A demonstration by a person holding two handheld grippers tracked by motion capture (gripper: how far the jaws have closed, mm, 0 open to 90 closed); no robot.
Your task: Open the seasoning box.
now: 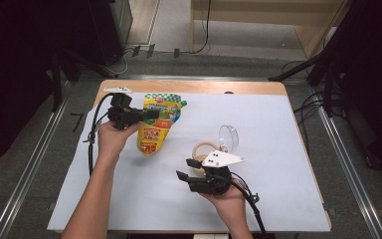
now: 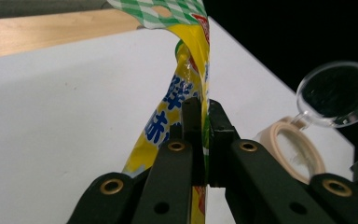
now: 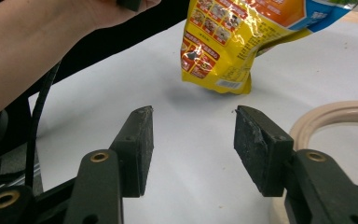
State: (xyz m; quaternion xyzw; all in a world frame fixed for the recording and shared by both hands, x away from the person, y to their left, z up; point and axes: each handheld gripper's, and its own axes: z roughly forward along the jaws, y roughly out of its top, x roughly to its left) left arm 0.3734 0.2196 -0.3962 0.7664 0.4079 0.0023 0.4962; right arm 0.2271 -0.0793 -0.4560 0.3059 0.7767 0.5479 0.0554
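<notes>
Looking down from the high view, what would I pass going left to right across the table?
Left gripper pinching the yellow snack bag → right gripper, jaws apart and empty → clear plastic cup lying on its side.

The yellow snack pouch (image 1: 158, 124) with a green-checked top hangs tilted above the white table, its bottom corner pointing down, sides crinkled.

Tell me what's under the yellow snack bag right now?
The snack bag hangs from the shut left gripper, pinched at its edge. In the right gripper view only the white table cover and the bag's shadow lie below its lower end. The cover farther behind it is hidden.
</notes>
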